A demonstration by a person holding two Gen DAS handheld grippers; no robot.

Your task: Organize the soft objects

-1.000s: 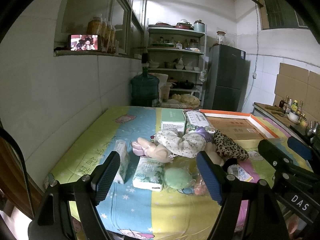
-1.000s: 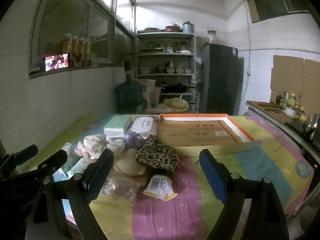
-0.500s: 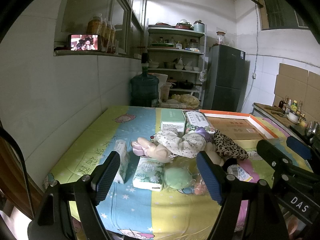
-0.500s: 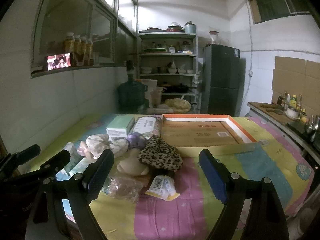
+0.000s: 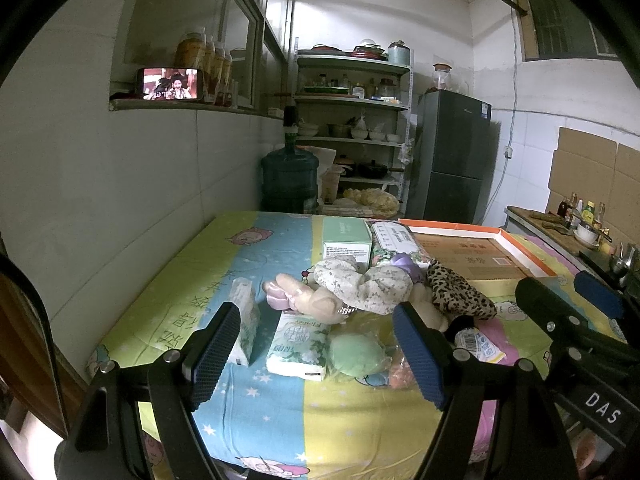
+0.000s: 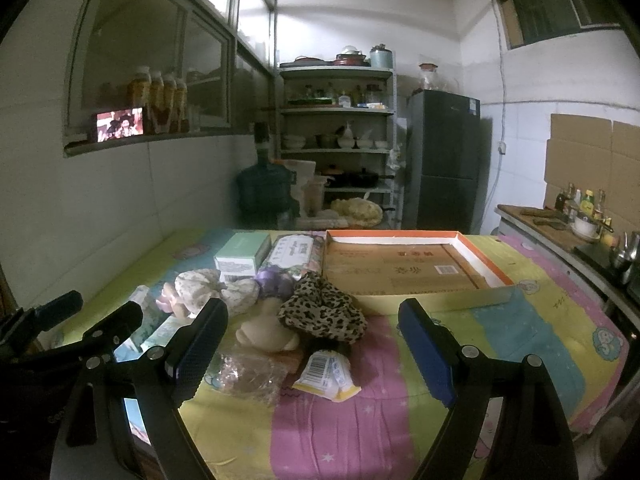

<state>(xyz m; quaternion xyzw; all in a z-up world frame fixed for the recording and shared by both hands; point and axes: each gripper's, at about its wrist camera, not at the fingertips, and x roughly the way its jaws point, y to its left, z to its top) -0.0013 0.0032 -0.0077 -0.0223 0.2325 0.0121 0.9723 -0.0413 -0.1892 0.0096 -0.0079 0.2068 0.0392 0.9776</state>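
Leopard scrunchie [image 6: 324, 312] on table ahead, between both claws; left claw [image 5: 320, 356], right claw [image 6: 312, 352] wide open, empty.

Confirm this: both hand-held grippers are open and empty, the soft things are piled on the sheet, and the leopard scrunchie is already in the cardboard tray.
One thing is wrong. The leopard scrunchie is not in the cardboard tray; it lies on the sheet in front of it, with the pile, as the right wrist view shows. The tray holds nothing. Both the left hand-held gripper and the right hand-held gripper are open and empty.
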